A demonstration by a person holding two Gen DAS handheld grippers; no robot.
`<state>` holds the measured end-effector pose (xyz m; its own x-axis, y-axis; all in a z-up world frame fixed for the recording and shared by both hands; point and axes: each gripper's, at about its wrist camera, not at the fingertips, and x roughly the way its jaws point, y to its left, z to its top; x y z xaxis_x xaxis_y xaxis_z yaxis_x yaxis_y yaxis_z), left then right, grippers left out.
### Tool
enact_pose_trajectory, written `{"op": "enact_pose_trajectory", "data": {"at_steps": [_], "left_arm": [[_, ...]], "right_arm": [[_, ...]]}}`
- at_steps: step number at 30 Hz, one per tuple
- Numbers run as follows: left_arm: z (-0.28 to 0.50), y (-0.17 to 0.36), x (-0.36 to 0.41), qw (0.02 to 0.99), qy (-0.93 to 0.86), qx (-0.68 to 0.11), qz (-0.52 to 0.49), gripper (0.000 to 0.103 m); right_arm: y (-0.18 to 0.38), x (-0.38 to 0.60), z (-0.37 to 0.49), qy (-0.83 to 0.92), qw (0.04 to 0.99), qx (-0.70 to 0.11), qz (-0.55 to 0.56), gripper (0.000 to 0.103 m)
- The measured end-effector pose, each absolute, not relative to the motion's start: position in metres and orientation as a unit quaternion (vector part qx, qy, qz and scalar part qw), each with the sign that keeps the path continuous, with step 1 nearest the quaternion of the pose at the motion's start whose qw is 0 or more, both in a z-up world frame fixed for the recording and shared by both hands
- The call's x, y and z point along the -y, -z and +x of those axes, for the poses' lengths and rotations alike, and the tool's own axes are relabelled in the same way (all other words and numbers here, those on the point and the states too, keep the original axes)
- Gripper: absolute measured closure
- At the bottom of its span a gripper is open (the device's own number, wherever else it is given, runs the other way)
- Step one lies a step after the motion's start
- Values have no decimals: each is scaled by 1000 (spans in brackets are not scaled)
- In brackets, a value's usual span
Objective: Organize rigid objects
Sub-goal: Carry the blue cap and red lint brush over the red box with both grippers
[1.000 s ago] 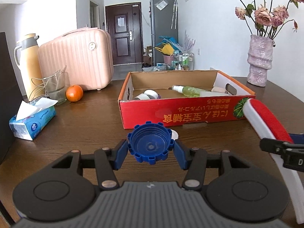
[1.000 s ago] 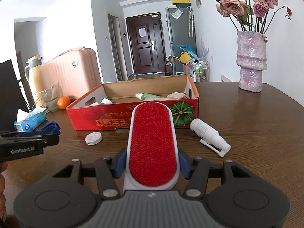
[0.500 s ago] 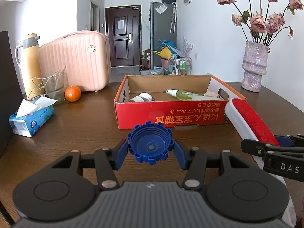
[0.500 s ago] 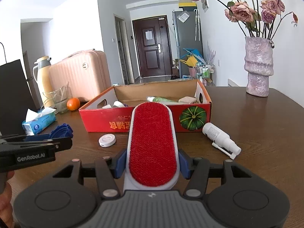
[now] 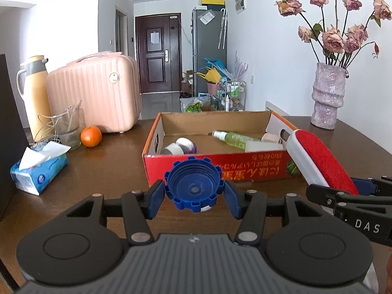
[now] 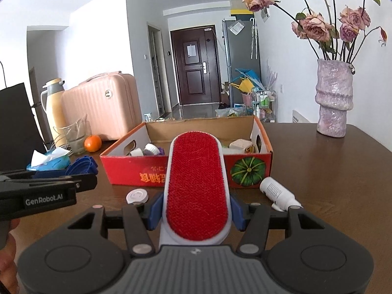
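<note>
The left gripper [image 5: 193, 192] is clamping a ridged blue plastic bottle cap [image 5: 193, 187]; the right gripper [image 6: 197, 210] is gripping an oblong red-bristled lint brush [image 6: 197, 186]. Both are hovering before the red cardboard box [image 5: 220, 169], now viewed from slightly higher than a second ago.

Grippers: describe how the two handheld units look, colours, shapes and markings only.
Both match. Left gripper: ribbed grey body, two round black discs, black linkage arms with silver pivot pins, blue pads on the fingers. Right gripper: the same build. Side on, white lettering shows: "GenRobot.AI" on the left one, "DAS" on the right one. No cables or sleeves show; only slivers of hands at the picture edges.
</note>
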<state>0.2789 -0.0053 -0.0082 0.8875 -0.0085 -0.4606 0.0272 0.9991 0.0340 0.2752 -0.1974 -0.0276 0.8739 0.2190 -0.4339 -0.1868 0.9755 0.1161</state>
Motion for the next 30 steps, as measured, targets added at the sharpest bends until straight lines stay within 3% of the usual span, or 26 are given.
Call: {"op": "enact_pose_trajectory", "data": {"at_steps": [30], "left_arm": [[389,-14,2,972,-24,-229,-39,49]], "right_arm": [[3,184,379,-100,969,-224,40,48]]}}
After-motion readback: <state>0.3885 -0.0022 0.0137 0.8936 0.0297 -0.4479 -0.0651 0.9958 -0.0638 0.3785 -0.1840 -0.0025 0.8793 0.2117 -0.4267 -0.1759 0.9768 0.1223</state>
